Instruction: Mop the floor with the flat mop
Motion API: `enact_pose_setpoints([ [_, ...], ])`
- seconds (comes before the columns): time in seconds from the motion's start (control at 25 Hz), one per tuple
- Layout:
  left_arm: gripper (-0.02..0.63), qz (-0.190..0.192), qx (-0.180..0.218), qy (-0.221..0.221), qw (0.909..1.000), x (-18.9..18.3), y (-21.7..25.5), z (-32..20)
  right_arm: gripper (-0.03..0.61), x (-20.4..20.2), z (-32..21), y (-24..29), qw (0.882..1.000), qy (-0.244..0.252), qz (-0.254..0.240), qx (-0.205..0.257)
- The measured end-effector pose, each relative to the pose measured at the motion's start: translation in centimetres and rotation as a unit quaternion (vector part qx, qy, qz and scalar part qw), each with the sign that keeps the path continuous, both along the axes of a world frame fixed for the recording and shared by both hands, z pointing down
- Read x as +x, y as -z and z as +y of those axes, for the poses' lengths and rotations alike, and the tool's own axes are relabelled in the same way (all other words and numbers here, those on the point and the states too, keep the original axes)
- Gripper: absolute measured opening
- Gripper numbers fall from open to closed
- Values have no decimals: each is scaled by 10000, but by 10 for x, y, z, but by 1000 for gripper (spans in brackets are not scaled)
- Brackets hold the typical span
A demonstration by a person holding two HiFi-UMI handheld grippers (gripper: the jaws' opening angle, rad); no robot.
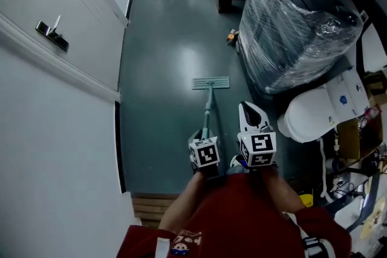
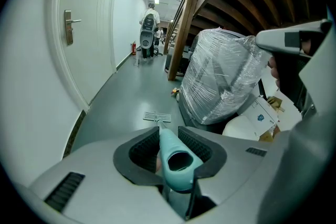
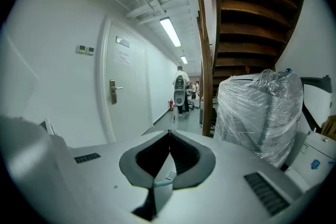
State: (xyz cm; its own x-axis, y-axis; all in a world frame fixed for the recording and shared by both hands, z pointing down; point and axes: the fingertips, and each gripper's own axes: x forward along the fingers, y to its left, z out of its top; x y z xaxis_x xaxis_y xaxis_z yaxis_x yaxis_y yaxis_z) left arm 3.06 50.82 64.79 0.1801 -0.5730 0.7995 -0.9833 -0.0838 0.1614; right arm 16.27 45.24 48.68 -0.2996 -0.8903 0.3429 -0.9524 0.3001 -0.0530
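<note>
Left gripper (image 2: 169,139) clamps the mop (image 1: 211,83) handle's near end; right gripper (image 3: 169,132) has its jaws together, empty. Best push far, head flat on the floor (image 1: 169,51).

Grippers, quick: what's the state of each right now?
Left gripper: closed on the flat mop's teal plastic handle.
Right gripper: closed, holding nothing.

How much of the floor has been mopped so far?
Done: the left gripper is shut on the teal mop handle, and the flat mop head lies on the floor ahead. In hand: only that grip; the right gripper is shut and empty. Left: probably the mopping itself. No clear wet strip shows, so I cannot tell.
</note>
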Motion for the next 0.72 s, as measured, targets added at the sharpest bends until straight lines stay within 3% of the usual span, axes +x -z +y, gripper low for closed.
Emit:
enact_pose_setpoints([
  [0.72, 127, -92, -25, -37, 9999, 37, 13, -9, 18, 33, -3, 11, 9997, 213, -56, 92],
])
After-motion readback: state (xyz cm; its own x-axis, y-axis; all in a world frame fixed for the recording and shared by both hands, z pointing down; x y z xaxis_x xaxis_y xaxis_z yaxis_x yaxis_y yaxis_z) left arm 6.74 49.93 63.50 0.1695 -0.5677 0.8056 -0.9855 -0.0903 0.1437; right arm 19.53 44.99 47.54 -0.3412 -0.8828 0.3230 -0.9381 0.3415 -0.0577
